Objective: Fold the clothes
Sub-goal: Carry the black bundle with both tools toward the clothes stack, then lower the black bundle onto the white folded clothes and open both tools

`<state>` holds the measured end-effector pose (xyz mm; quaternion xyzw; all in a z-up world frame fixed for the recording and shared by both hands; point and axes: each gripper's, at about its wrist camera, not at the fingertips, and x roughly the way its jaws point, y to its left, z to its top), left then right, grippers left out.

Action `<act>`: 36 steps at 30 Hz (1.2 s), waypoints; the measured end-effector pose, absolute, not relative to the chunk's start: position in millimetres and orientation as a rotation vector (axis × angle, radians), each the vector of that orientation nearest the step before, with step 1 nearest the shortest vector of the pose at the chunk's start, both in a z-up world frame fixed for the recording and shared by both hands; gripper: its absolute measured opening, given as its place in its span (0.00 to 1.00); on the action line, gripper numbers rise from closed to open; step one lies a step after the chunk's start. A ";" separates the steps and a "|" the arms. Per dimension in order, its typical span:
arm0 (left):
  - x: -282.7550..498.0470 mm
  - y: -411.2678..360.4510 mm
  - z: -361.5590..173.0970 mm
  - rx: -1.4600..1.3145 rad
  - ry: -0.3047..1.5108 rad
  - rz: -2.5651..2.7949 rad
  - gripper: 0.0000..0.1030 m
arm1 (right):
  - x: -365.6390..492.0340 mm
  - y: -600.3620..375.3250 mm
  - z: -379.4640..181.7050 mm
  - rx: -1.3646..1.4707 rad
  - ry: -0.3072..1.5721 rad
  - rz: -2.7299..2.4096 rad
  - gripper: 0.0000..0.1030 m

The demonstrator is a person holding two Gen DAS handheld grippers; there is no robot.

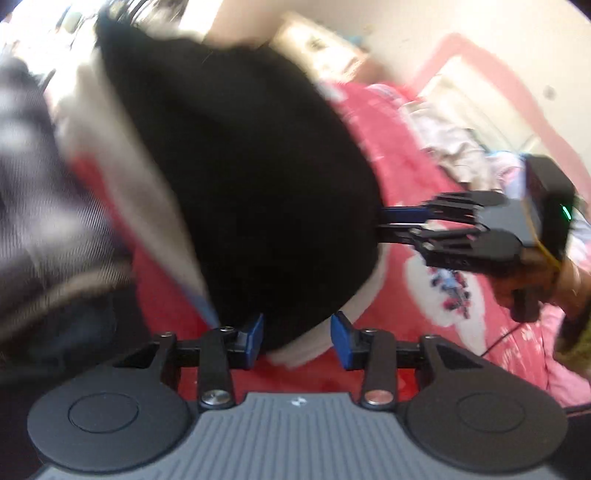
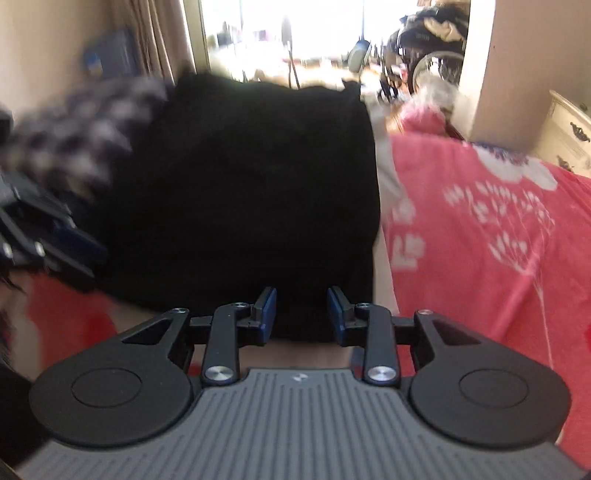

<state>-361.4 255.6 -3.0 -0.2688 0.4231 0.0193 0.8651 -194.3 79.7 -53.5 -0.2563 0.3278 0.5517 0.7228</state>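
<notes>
A black garment with a pale lining lies folded on a red bedspread. Its near corner, black cloth over a strip of pale lining, sits between the blue pads of my left gripper, which stands open and does not pinch it. My right gripper comes in from the right, tips at the garment's right edge, held by a person's hand. In the right wrist view the black garment fills the middle. Its near edge runs between the spread pads of my right gripper. My left gripper shows blurred at the garment's left side.
A black-and-white checked cloth lies left of the garment. Pale floral clothes are piled further back on the bed. The bedspread has a white flower print. A white dresser, a curtain and a bright window stand beyond.
</notes>
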 end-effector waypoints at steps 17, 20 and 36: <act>-338.4 302.9 45.2 -0.613 0.653 0.321 0.39 | -183.2 98.1 -47.7 -0.392 0.737 1.231 0.25; -322.2 302.0 60.0 -0.526 0.609 0.361 0.42 | -183.0 94.1 -41.9 -0.417 0.715 1.221 0.25; -271.6 334.9 103.1 -0.528 0.491 0.486 0.46 | -169.0 98.8 -6.8 -0.296 0.567 1.249 0.25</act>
